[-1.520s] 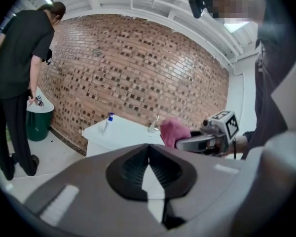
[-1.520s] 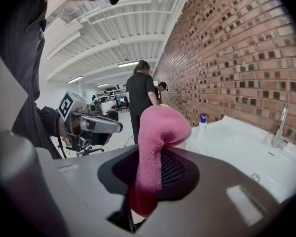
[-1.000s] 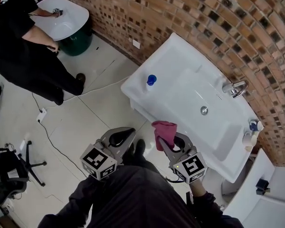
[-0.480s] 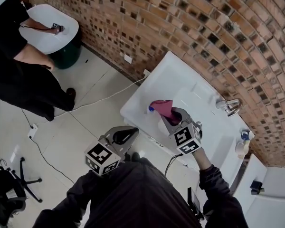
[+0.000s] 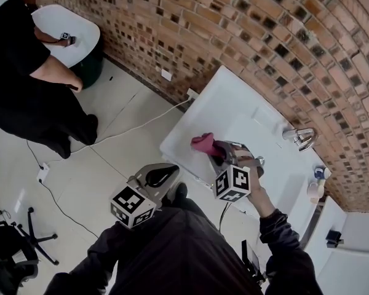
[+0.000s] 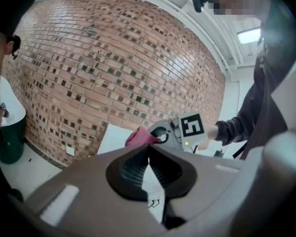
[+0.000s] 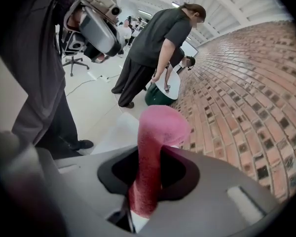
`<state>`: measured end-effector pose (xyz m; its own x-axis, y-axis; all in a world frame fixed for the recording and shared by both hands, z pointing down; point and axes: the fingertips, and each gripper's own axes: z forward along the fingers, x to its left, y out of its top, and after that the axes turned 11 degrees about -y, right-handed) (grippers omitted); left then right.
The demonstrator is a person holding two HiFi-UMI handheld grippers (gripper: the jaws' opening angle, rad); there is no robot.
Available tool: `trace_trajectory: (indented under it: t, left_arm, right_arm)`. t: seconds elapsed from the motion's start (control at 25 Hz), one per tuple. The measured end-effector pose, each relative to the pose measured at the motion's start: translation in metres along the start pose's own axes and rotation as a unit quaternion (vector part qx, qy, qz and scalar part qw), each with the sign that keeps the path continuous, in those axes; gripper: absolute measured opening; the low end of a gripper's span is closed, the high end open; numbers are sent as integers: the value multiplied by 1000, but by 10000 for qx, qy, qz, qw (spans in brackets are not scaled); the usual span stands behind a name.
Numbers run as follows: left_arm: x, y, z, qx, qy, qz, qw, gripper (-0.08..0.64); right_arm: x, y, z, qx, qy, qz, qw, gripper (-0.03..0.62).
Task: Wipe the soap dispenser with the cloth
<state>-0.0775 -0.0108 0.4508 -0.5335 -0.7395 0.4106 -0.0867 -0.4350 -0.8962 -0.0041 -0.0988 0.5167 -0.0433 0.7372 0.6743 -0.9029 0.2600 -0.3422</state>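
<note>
Pink terry cloth point(image 5: 203, 143) clamped in the right claw point(image 5: 219, 151), at the near-left corner of the glossy white ceramic basin point(image 5: 258, 118).
Only the head view sets cloth against basin and chrome tap point(image 5: 301, 137). The right gripper view alone shows the cloth's nap: a folded band rising between the pads to a rounded top, beside the rough brick wall point(image 7: 246, 98). The left gripper view shows the left claw point(image 6: 148, 149), ribbed black pads together, empty. Under the cloth, no soap dispenser can be picked out.
</note>
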Motion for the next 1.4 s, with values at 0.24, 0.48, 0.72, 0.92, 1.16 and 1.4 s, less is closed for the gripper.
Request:
trace_trajectory:
  t: [0.24, 0.48, 0.72, 0.92, 1.16, 1.4]
  left_arm:
    - [3, 2, 4, 78, -75, 46, 9999, 0]
    - [4, -4, 2, 166, -50, -12, 9998, 0]
    - [2, -8, 1, 219, 65, -33, 9997, 0]
    - [3, -8, -3, 231, 204, -37, 9995, 0]
    - [6, -11, -11, 263, 375, -132, 9989, 0]
    - [5, -17, -5, 344, 330, -235, 9986, 0]
  right_arm:
    - [19, 5, -8, -169, -13, 462, 9988, 86]
    - [54, -9, -7, -210, 108, 1311, 9911, 86]
    - [75, -35, 25, -41, 121, 1269, 9918, 86]
    - [103, -49, 52, 117, 465, 737, 9961, 86]
    - [126, -59, 73, 315, 831, 787, 9929, 86]
    - [123, -53, 65, 183, 821, 918, 9922, 86]
